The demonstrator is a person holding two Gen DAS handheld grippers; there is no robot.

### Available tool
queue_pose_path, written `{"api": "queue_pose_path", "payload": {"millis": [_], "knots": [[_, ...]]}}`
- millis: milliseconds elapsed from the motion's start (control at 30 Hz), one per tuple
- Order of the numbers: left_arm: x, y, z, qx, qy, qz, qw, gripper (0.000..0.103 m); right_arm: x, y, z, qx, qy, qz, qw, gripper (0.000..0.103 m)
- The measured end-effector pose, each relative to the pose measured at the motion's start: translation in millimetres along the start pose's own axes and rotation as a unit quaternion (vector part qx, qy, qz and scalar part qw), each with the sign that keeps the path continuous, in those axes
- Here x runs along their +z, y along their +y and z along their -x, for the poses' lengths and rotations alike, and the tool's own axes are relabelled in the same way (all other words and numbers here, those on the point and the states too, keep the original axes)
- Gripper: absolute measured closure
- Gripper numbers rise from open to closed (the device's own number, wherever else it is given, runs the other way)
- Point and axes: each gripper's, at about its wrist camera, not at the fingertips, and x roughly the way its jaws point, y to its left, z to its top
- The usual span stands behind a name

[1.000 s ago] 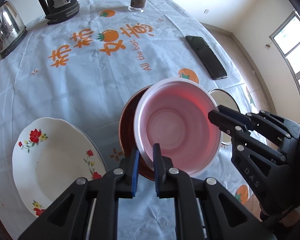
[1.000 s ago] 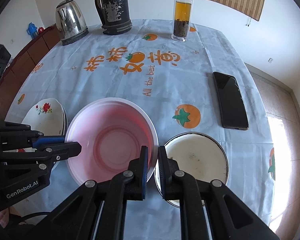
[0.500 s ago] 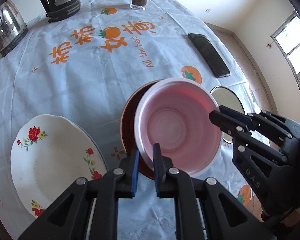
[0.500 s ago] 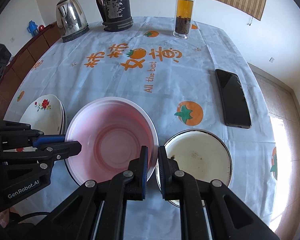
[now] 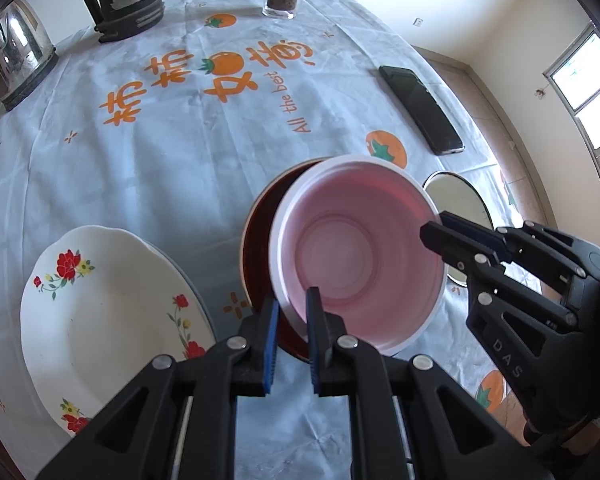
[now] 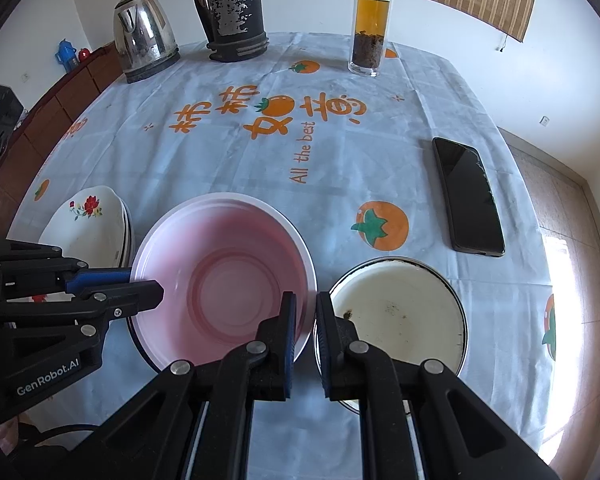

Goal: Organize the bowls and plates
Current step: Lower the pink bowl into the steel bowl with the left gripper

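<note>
A pink plastic bowl [image 5: 356, 256] [image 6: 228, 276] is gripped by its rim from two sides. My left gripper [image 5: 290, 308] [image 6: 148, 284] is shut on the near-left rim. My right gripper [image 6: 306, 312] [image 5: 432, 232] is shut on the opposite rim. Under the pink bowl lies a dark red bowl [image 5: 256, 248], showing only as a crescent on the left; whether the two touch I cannot tell. A white plate with red flowers [image 5: 112, 308] [image 6: 92, 228] lies to the left. A round white enamel plate [image 6: 400, 312] [image 5: 460, 204], stained, lies to the right.
A black phone [image 6: 468, 196] [image 5: 420, 108] lies at the right of the printed tablecloth. At the far edge stand a steel kettle [image 6: 144, 40], a worn black jug [image 6: 232, 8] and a glass tea bottle [image 6: 370, 24]. The floor drops off beyond the table's right edge.
</note>
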Motion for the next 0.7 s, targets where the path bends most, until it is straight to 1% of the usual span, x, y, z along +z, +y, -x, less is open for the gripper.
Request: {"api": "queue_pose_path", "payload": {"millis": [533,700], "knots": [[0.2,0.4,-1.2,0.0,-0.001,-0.001,1.0,0.093,0.3,-0.6,-2.5,0.002,0.001,-0.001,1.0,0.092],[2.5,3.7,-2.3,0.003,-0.002,0.006,1.0,0.093,0.5,1.1,-2.9,0.007,-0.001,0.004,1.0,0.092]]}}
